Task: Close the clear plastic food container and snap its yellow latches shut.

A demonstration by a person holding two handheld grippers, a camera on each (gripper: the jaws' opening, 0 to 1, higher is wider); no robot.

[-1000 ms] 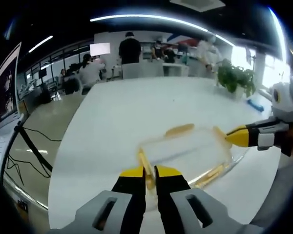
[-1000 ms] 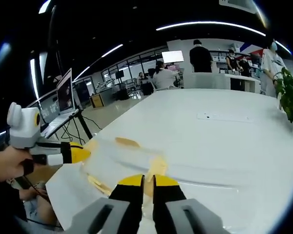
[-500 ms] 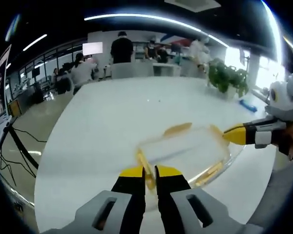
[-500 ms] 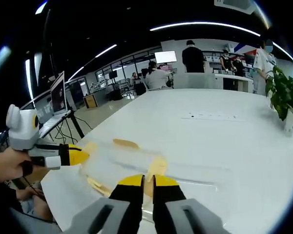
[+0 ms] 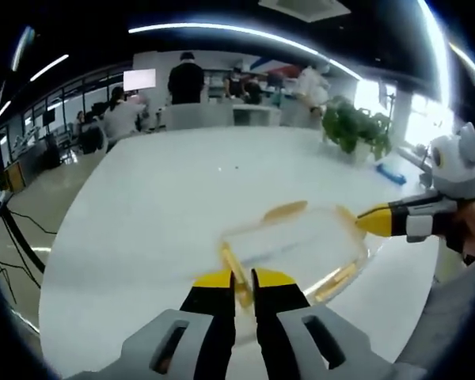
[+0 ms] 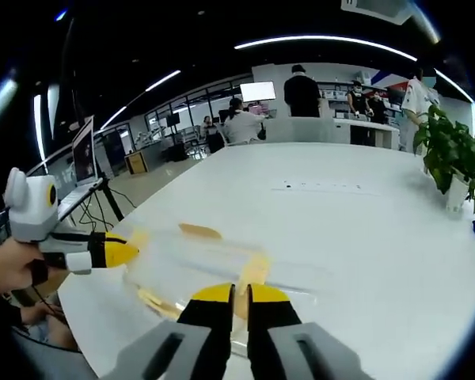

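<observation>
No text, label, brand or number can be read in either view. The bright screen (image 5: 139, 79) on the far wall is washed out to a blank glow, and the laptop (image 6: 84, 150) display at the side is too small and blurred to make out.

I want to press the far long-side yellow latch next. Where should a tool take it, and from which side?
Probably by the free outer edge of the far yellow latch, coming from beyond the clear plastic food container: the flap sticks outward from the rim, so pushing it down toward the wall should snap it.
</observation>
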